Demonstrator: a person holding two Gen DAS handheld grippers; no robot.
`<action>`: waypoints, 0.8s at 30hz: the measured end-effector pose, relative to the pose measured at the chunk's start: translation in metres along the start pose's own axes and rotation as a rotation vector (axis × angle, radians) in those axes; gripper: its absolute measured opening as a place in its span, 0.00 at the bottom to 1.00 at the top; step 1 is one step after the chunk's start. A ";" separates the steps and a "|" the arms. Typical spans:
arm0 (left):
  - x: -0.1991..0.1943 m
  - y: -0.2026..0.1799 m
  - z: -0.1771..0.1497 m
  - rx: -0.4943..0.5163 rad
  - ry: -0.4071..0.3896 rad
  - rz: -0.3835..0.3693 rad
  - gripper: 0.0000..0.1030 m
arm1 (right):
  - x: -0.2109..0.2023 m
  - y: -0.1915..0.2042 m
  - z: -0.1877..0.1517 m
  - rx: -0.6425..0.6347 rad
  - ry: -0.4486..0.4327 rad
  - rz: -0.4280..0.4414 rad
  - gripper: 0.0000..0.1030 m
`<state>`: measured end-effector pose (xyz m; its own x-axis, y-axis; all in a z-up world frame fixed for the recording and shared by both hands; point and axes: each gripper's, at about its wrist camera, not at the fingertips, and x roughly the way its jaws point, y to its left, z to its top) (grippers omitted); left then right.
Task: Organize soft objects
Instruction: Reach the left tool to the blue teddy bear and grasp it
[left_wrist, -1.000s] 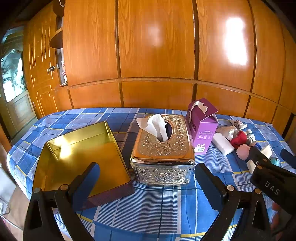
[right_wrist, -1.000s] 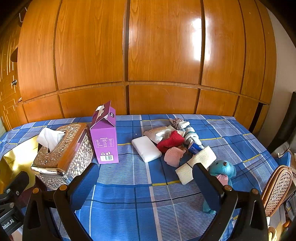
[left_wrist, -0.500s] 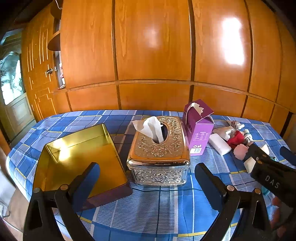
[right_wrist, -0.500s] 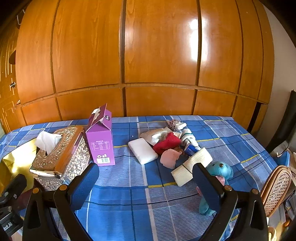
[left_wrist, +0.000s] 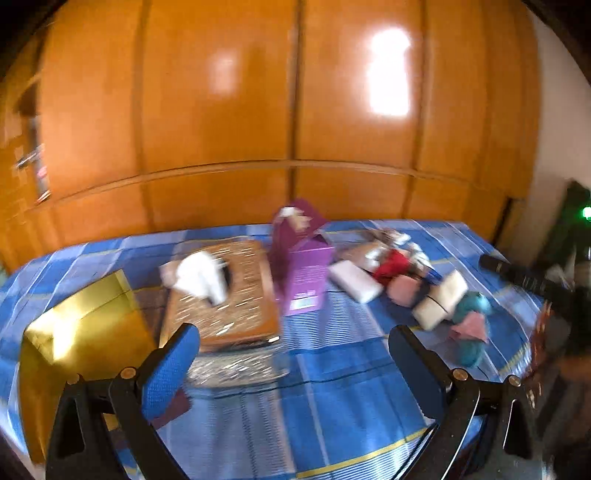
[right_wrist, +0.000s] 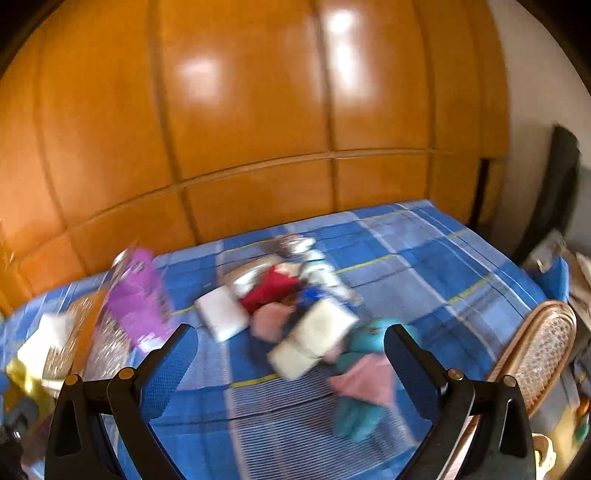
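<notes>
- Both views are motion-blurred; fine detail is not readable.
- Your left hand-held gripper (left_wrist: 293, 356) hangs above the near edge of the table (left_wrist: 332, 406), jaws spread wide, nothing between them.
- Your right hand-held gripper (right_wrist: 290, 354) is likewise released and empty, and it hangs over the blue checked cloth.
- The soft objects sit in a loose pile right of centre: red cloth (right_wrist: 271, 288), pink piece (right_wrist: 271, 321), white pad (right_wrist: 223, 314), cream bundle (right_wrist: 314, 339), all touching or overlapping.
- The teal plush toy (right_wrist: 356, 417) lies just beside the pile on its near side, close to your right gripper's right finger.
- The purple carton (left_wrist: 304, 275) stands between the pile and the ornate tissue box (left_wrist: 225, 295).
- The gold tray (left_wrist: 85, 332) lies at far left, beside the tissue box.
</notes>
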<state>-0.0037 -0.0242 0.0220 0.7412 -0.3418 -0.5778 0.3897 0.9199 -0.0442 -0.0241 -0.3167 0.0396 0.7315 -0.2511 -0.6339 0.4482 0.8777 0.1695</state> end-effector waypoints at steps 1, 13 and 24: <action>0.007 -0.007 0.003 0.024 0.018 -0.035 1.00 | -0.001 -0.014 0.004 0.029 0.000 -0.012 0.99; 0.087 -0.124 0.012 0.279 0.215 -0.466 0.82 | -0.011 -0.130 0.016 0.220 0.005 -0.146 1.00; 0.167 -0.232 -0.002 0.324 0.450 -0.625 0.64 | -0.006 -0.143 0.012 0.174 0.030 -0.145 1.00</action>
<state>0.0291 -0.2944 -0.0658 0.0741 -0.5980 -0.7980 0.8457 0.4617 -0.2675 -0.0864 -0.4455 0.0288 0.6381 -0.3551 -0.6832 0.6318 0.7487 0.2009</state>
